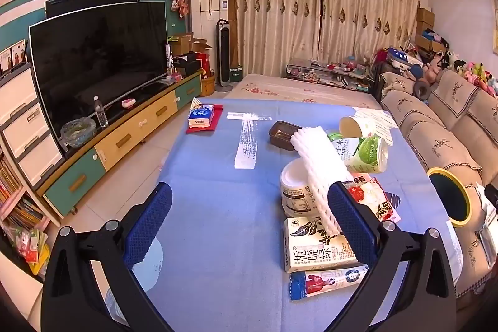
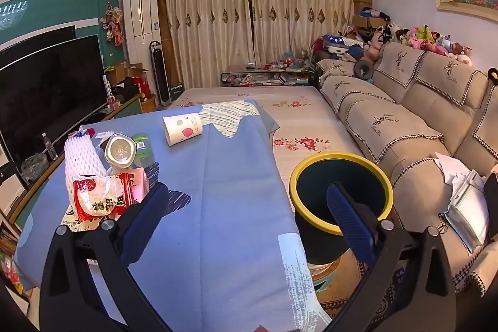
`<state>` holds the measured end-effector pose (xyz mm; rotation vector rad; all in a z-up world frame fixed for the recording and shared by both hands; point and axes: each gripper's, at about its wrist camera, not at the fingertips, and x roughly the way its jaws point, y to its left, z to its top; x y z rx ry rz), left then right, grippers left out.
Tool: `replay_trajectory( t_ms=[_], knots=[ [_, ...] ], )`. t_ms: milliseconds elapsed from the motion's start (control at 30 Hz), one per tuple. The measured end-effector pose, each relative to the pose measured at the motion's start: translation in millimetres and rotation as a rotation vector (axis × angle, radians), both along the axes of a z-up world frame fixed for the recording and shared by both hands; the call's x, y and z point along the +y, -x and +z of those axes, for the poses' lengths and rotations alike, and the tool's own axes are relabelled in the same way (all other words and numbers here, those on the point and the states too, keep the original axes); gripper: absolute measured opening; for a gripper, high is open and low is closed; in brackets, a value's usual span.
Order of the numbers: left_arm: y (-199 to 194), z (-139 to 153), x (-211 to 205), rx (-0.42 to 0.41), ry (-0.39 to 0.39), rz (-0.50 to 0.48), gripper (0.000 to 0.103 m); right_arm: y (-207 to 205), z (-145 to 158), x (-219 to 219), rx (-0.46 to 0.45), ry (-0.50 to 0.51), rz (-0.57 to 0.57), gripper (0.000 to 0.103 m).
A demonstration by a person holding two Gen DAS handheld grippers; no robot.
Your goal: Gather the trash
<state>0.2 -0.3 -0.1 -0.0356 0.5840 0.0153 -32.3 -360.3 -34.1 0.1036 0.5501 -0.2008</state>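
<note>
Left wrist view looks down past the left tool (image 1: 249, 220), its blue pads spread wide and pinching nothing, over a blue-clothed counter (image 1: 205, 176) strewn with trash. Taking the white foam net sleeve (image 1: 317, 173) as landmark: nearest the camera, just below it, lie a blue snack wrapper (image 1: 323, 282) and a tea carton (image 1: 314, 248); a white tub (image 1: 291, 192) sits under its left side and a red snack bag (image 1: 370, 198) touches its right. Just behind it lie a green can (image 1: 364, 153), a paper cup (image 1: 356, 126) and a brown tray (image 1: 280, 134). From the right wrist view, the right tool (image 2: 246, 213) is likewise spread and empty, with the yellow-rimmed bin (image 2: 340, 195) well right of the sleeve, off the counter's edge. Best to lift the sleeve first, since it lies on top, pinching across its narrow width.
</note>
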Motion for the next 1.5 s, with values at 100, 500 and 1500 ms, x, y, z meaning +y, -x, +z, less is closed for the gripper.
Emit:
replay_trajectory(
  t_ms=[100, 500, 1500],
  knots=[
    [0, 0, -1, -0.001, -0.010, 0.000, 0.099, 0, 0, 0, -0.004, 0.001, 0.000, 0.097],
    [3, 0, -6, 0.006, -0.011, -0.014, 0.099, -6, 1, 1, 0.002, -0.004, -0.001, 0.097],
    [3, 2, -6, 0.008, -0.013, -0.026, 0.099, -8, -11, -1, 0.025, -0.022, 0.002, 0.097]
  ],
)
